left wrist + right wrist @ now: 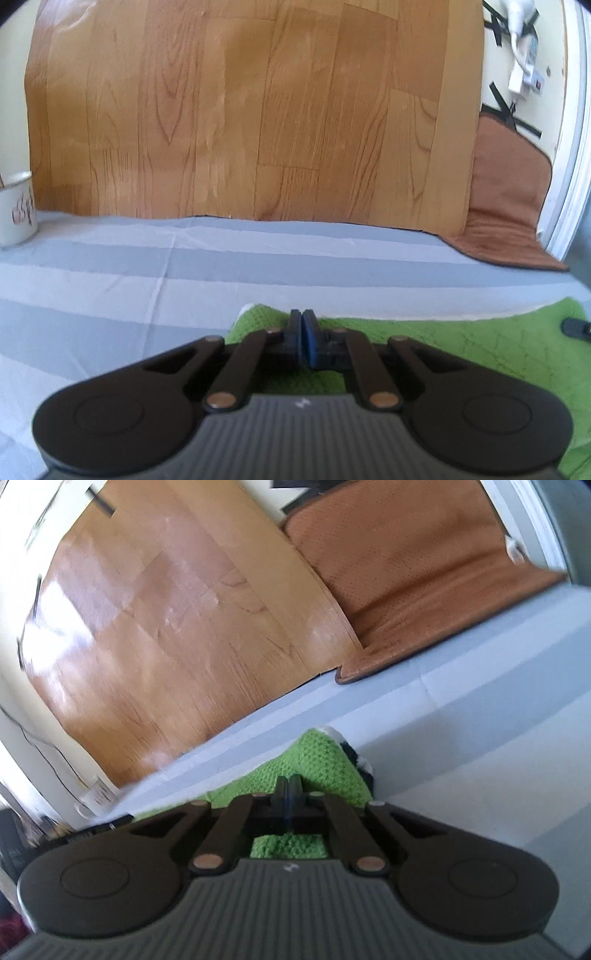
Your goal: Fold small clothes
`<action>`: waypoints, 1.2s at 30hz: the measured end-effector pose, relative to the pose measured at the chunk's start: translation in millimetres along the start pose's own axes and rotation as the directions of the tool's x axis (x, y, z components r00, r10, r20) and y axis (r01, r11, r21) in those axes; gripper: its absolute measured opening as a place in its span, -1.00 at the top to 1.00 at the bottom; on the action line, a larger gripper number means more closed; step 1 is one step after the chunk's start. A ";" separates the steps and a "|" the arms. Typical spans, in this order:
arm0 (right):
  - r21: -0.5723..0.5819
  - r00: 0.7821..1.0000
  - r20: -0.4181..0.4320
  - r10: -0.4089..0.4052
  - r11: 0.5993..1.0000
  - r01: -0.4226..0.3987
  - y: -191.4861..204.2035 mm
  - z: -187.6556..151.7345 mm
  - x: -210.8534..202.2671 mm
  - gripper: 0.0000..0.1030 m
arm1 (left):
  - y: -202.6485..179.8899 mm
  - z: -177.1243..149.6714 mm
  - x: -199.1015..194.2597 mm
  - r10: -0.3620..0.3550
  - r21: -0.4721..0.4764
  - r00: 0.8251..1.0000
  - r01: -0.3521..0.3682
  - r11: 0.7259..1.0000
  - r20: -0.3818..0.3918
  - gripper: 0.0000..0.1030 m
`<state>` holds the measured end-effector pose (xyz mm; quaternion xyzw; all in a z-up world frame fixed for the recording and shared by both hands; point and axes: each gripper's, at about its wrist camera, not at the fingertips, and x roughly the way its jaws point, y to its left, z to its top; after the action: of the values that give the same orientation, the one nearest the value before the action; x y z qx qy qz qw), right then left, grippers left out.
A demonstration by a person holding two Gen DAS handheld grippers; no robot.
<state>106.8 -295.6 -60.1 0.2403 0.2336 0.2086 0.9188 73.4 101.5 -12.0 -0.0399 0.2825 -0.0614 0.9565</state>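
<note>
Green waffle-knit cloth (424, 343) lies on the grey-and-white striped sheet (147, 280); left gripper (302, 321) and right gripper (290, 782) both have jaws pressed together at its far edge, grip uncertain.

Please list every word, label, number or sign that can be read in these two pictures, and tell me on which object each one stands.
No text can be read in either view.
left hand-held gripper: small pale mark on its ribbed body, too blurred to read.
right hand-held gripper: similar small mark, too blurred.
white mug: pinkish drawing, no letters legible.
white plug adapter: small red spot, too small to read.
</note>
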 end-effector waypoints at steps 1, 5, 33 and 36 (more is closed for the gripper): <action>-0.034 1.000 0.003 -0.018 0.999 0.018 5.2 -1.5 -0.2 0.99 | -2.1 0.9 0.8 0.007 0.007 1.000 -0.007 1.000 0.001 0.89; -0.019 1.000 0.004 -0.010 1.000 0.010 1.4 -1.6 -1.5 0.99 | -5.1 -1.0 -2.7 0.015 0.018 1.000 -0.015 1.000 0.009 0.89; -0.024 0.997 0.032 -0.067 0.997 0.068 11.1 -6.4 1.4 0.98 | -36.7 -10.6 -20.6 0.005 0.203 0.998 -0.016 0.979 0.059 0.22; -0.016 0.995 0.046 -0.085 0.996 0.086 14.3 -9.4 0.1 0.97 | -43.1 -12.8 -20.5 0.025 0.240 0.998 -0.040 0.970 0.064 0.19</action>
<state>98.1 -280.9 -59.7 0.2263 0.2211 0.1656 0.9341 45.3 61.3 -7.0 0.0793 0.2445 -0.0783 0.9632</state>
